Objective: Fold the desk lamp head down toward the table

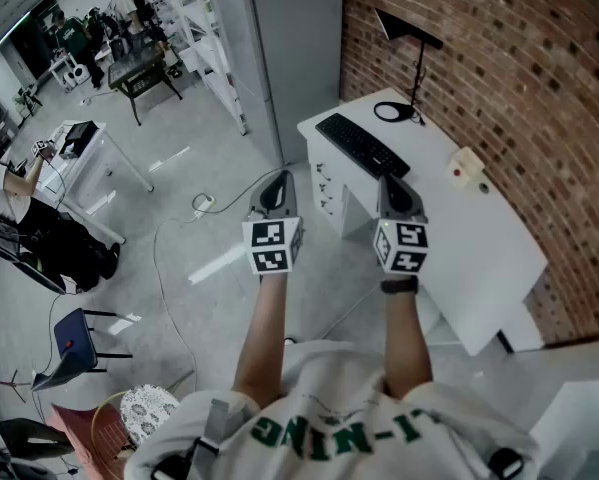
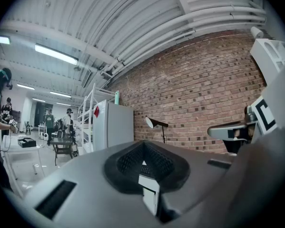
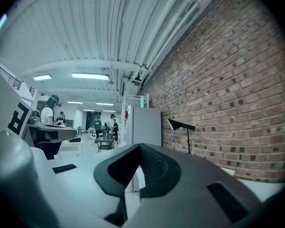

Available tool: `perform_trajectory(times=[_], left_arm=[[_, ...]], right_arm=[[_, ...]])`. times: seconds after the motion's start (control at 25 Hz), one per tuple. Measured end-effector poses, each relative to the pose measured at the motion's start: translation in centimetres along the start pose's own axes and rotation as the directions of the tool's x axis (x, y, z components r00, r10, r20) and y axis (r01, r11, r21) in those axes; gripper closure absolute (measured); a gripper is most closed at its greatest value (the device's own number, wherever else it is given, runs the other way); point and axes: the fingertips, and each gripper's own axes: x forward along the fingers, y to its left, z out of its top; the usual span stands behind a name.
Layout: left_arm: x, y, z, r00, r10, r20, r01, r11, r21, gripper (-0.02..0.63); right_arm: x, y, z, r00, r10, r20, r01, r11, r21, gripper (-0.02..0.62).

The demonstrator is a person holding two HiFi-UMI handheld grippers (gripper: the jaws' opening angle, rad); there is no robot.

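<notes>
A black desk lamp (image 1: 416,63) stands upright at the far end of the white desk (image 1: 484,243), its flat head (image 1: 408,28) raised against the brick wall. It also shows far off in the left gripper view (image 2: 156,123) and the right gripper view (image 3: 181,125). My left gripper (image 1: 277,181) and right gripper (image 1: 393,184) are held level side by side, well short of the lamp. Both are shut with nothing between the jaws. The left gripper's jaws (image 2: 143,161) and the right's (image 3: 138,159) meet in their own views.
A black keyboard (image 1: 362,145) lies on the desk near the lamp's base, and a small beige box (image 1: 466,167) lies further along. A white cabinet (image 1: 294,38), shelving, a cable on the floor (image 1: 169,258), a blue chair (image 1: 74,333) and people stand to the left.
</notes>
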Motion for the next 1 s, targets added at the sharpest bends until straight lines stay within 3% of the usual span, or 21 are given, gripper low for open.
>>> perform_trajectory(times=[0.52,0.72,1.0], left_arm=[[2.7,-1.5,-1.3,1.0,-0.014,0.014,0.013,1.0,0.027,0.606],[7.6,-0.5,-2.9,0.999,-0.048,-0.002,0.048,0.999,0.012,0.606],[16.8,1.6,-1.8,0.991,-0.13,0.021,0.129,0.992,0.011,0.606]], right_arm=[[2.1,-1.9,-3.0,0.998,0.034,-0.049,-0.031,0.998,0.063,0.601],[6.3,-2.2,-4.7,0.996,0.03,-0.078,-0.025,0.998,0.06,0.601],[14.8,-4.0,-4.2,0.995,-0.047,-0.09,0.057,0.993,0.1,0.601]])
